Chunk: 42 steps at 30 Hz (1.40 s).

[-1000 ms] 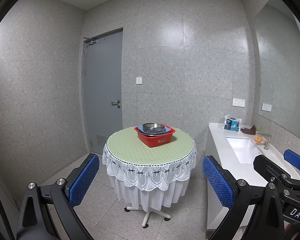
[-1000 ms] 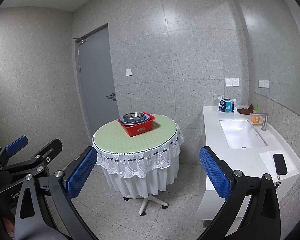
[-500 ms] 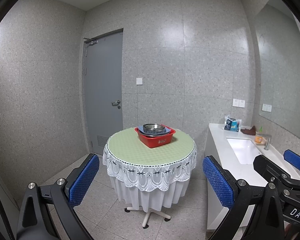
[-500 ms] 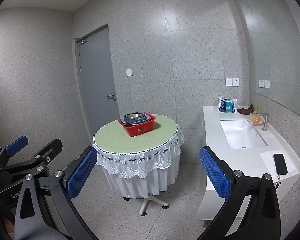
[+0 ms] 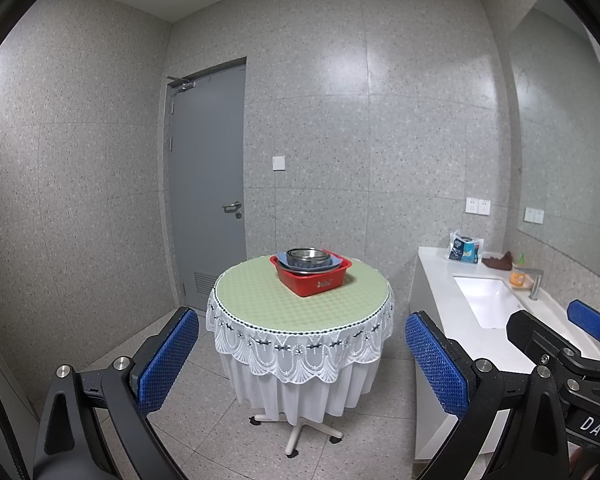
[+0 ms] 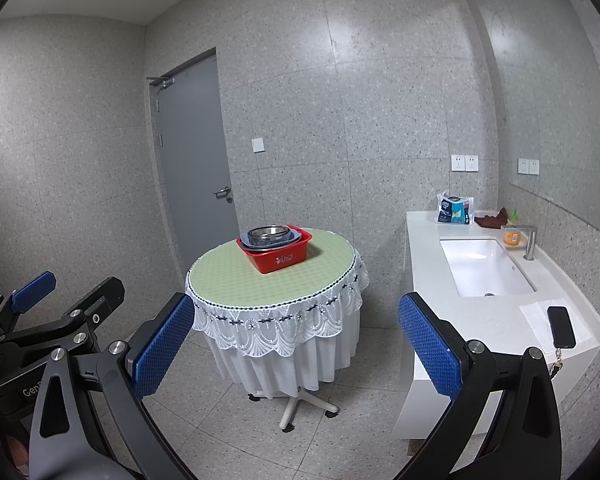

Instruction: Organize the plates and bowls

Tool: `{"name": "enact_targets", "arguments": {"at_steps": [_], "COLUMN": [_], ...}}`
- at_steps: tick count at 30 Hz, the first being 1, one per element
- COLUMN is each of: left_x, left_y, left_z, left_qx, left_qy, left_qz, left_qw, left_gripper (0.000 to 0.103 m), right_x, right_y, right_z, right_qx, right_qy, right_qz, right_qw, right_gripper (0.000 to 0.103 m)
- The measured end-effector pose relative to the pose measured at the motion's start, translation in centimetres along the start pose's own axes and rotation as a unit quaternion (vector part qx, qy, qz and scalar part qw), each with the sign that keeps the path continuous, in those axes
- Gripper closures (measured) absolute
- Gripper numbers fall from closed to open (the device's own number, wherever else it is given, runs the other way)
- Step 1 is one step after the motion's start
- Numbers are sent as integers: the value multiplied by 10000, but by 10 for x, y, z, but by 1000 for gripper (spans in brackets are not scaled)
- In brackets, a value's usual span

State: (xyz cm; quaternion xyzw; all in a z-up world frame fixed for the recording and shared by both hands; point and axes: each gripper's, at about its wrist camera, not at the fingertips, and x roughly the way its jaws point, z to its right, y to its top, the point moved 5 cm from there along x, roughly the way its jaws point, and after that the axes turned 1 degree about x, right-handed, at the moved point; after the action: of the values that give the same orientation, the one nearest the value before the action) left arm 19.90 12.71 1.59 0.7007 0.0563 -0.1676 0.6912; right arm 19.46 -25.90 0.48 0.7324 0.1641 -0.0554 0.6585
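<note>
A red plastic basin (image 5: 314, 281) sits at the back of a round table (image 5: 300, 304) with a green top and white lace cloth. In it lie a blue-grey plate (image 5: 332, 265) and a steel bowl (image 5: 307, 255) on top. The basin (image 6: 281, 258), plate (image 6: 290, 237) and bowl (image 6: 268, 233) also show in the right wrist view. My left gripper (image 5: 302, 360) is open and empty, well short of the table. My right gripper (image 6: 296, 346) is open and empty too, beside it.
A white counter (image 6: 480, 312) with a sink (image 6: 484, 266) runs along the right wall, bearing a tissue pack (image 6: 454, 210), a soap bottle (image 6: 512, 236), a tap and a phone (image 6: 561, 326). A grey door (image 5: 208, 184) stands behind the table. Tiled floor surrounds the table's foot.
Both views have shifted very slightly; the table sits a touch differently in frame. Both grippers stay open and empty.
</note>
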Motion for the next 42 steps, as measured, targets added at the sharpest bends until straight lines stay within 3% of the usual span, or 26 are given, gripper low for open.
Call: {"name": "enact_targets", "arguments": {"at_steps": [42], "left_x": [13], "left_y": [3], "left_z": [1], "left_qx": [31], "left_qy": [22], "left_qz": [-12], "left_qw": [10000], "left_gripper": [1], "right_x": [15], "right_y": [0], "right_z": [-14], "right_qx": [62], "right_qy": [-11], "right_qz": [-62], "right_qw": [10000], "right_gripper": [0]}}
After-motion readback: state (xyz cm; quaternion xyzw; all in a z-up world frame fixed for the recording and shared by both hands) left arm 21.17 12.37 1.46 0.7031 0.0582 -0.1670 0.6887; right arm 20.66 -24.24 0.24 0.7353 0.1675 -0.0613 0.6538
